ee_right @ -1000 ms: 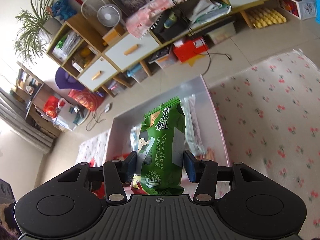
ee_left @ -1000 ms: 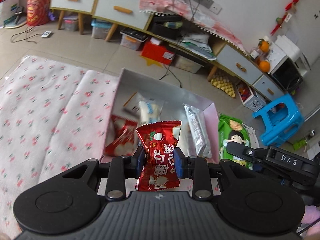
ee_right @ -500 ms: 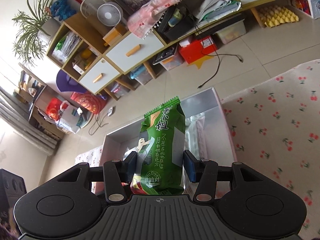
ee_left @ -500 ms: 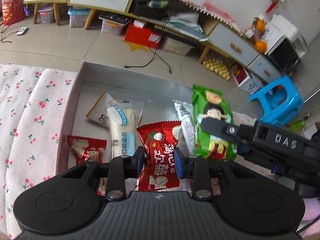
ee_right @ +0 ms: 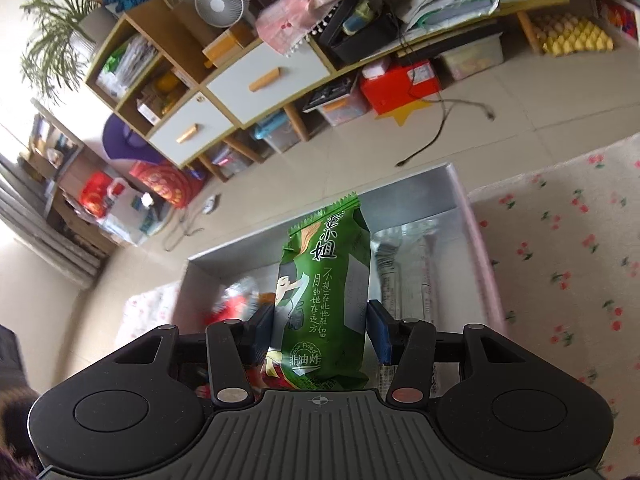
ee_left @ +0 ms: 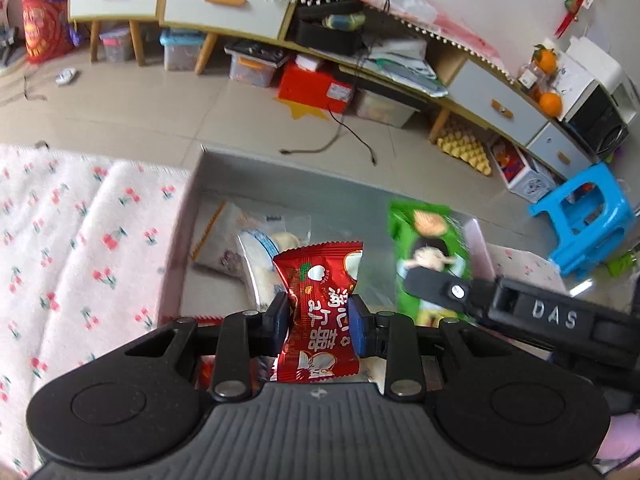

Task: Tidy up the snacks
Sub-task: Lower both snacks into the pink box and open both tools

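Jaws of the left gripper (ee_left: 319,322) were clamped on a red candy packet (ee_left: 318,316), pinching its waist, the packet standing upright over the near end of a shallow grey box (ee_left: 280,174). In the left wrist view the right gripper (ee_left: 430,284) reached in from the right, its dark finger across a green snack bag (ee_left: 428,240).

Right wrist view: right gripper (ee_right: 322,328) pads pressed both sides of the green snack bag (ee_right: 324,280), bag upright, serrated top edge uppermost, held above the same grey box (ee_right: 400,188).

Box contents, seen past the held items: a white bread packet (ee_left: 262,264) lying beside a pale packet (ee_left: 218,236) near the left wall; a long silver packet (ee_right: 404,276) along the right side. A red shape low in the box was too blurred to tell.

Box sat on a cherry-print cloth (ee_left: 80,240), which extended on both sides.

Beyond: tiled floor (ee_left: 160,120) with a loose black cable (ee_left: 340,136), a red carton (ee_left: 314,86) under a long low cabinet (ee_left: 224,4), a blue plastic stool (ee_left: 588,216) at far right, oranges (ee_left: 546,80) on the cabinet end.
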Motion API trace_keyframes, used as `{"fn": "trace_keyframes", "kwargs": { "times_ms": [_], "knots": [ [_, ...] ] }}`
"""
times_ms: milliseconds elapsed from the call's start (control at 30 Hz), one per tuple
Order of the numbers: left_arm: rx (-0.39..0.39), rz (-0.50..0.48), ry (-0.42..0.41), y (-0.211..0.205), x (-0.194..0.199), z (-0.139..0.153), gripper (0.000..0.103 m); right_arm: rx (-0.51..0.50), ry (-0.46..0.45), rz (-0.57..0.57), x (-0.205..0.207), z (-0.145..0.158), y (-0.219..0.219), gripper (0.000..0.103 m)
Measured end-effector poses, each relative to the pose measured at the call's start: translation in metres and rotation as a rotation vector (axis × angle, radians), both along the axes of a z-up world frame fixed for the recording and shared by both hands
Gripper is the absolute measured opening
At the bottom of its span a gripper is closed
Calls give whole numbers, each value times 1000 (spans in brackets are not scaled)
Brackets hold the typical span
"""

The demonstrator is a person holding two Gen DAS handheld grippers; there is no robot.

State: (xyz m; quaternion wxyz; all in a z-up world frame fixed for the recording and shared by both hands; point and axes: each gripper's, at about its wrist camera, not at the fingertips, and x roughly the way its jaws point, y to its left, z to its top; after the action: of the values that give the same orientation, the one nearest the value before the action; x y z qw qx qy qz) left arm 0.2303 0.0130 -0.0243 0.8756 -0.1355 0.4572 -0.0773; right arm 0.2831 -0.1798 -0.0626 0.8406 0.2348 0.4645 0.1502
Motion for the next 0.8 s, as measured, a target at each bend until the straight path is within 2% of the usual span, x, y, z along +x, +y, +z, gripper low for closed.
{"fn": "trace_keyframes", "kwargs": {
  "times_ms": [100, 333, 500, 567, 633, 700, 800],
  "knots": [
    [0, 7, -4, 0, 3, 0, 29, -98, -16, -28, 0, 4, -2, 48],
    [-33, -5, -12, -9, 14, 1, 29, -90, -12, -37, 2, 4, -1, 49],
    [-27, 0, -14, -15, 22, -3, 29, -79, -8, -41, 2, 5, -2, 50],
    [-38, 15, -19, -15, 22, -3, 33, -71, -10, -41, 2, 7, -4, 51],
    [-30, 10, -39, -16, 19, 0, 44, -51, -11, -56, 2, 9, -7, 52],
    [-13, 4, -50, -17, 17, 2, 48, -6, -6, -69, 2, 12, -13, 60],
    [-12, 12, -49, -15, 14, 5, 50, 1, -14, -80, -1, 19, -17, 60]
  ]
}}
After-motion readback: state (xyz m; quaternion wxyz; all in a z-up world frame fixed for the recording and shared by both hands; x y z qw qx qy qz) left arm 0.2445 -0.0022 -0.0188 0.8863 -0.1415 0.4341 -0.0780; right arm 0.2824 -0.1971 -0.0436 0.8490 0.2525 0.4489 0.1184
